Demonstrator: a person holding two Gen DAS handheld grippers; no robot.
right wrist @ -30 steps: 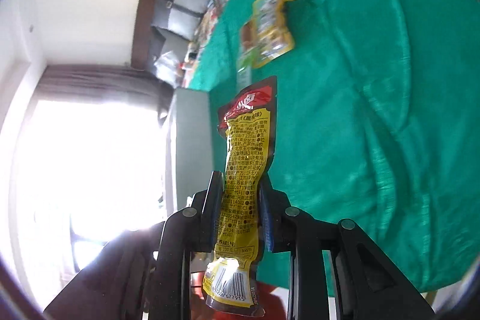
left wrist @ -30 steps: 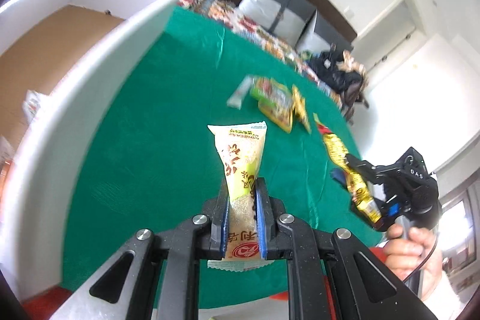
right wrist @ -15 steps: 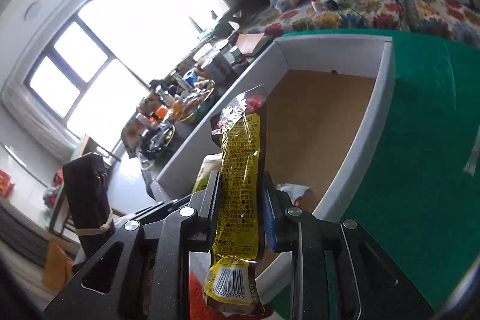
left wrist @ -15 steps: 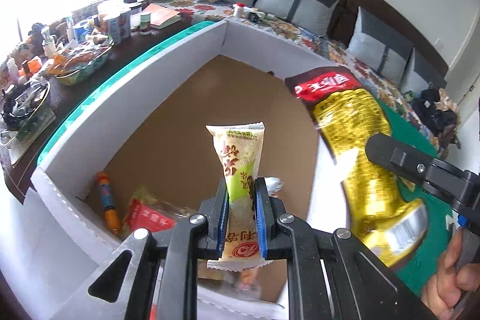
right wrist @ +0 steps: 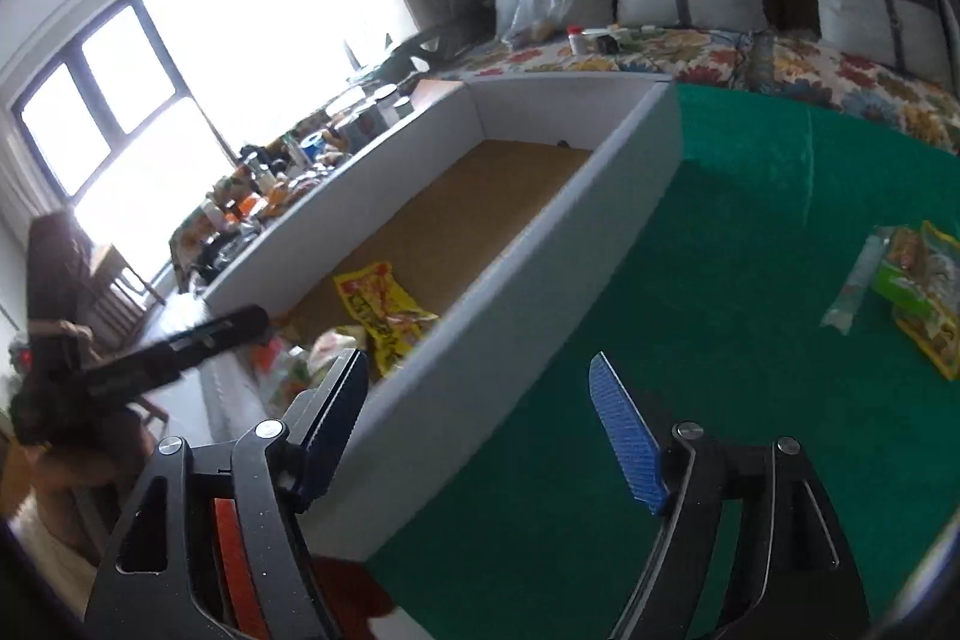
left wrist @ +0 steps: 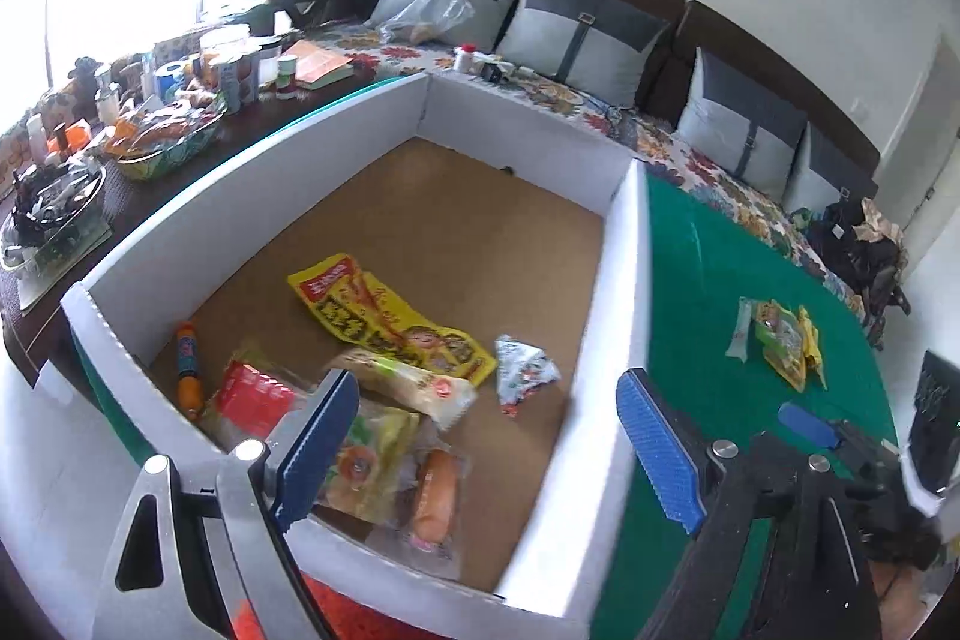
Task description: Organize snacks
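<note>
The white box (left wrist: 624,280) with a brown floor holds several snacks. Among them are a yellow packet (left wrist: 384,316), a pale packet (left wrist: 414,382), a small white packet (left wrist: 525,376), an orange stick (left wrist: 187,367) and a red packet (left wrist: 252,394). My left gripper (left wrist: 486,400) hangs over the box's near end, its jaws opening with nothing between them. My right gripper (right wrist: 477,370) is above the box's long wall (right wrist: 522,304), its jaws opening too and empty. A few more snack packets (right wrist: 912,280) lie on the green cloth (right wrist: 720,280).
A dark side table (left wrist: 162,124) crowded with jars and trays runs along the box's far left side. A sofa with grey cushions (left wrist: 588,40) and a flowered cover lies behind. A black bag (left wrist: 858,244) sits at the cloth's far right.
Both grippers have opened and let go of their packets. The pale packet and the yellow packet now lie in the box. Both views have swung from the green cloth over to the box.
</note>
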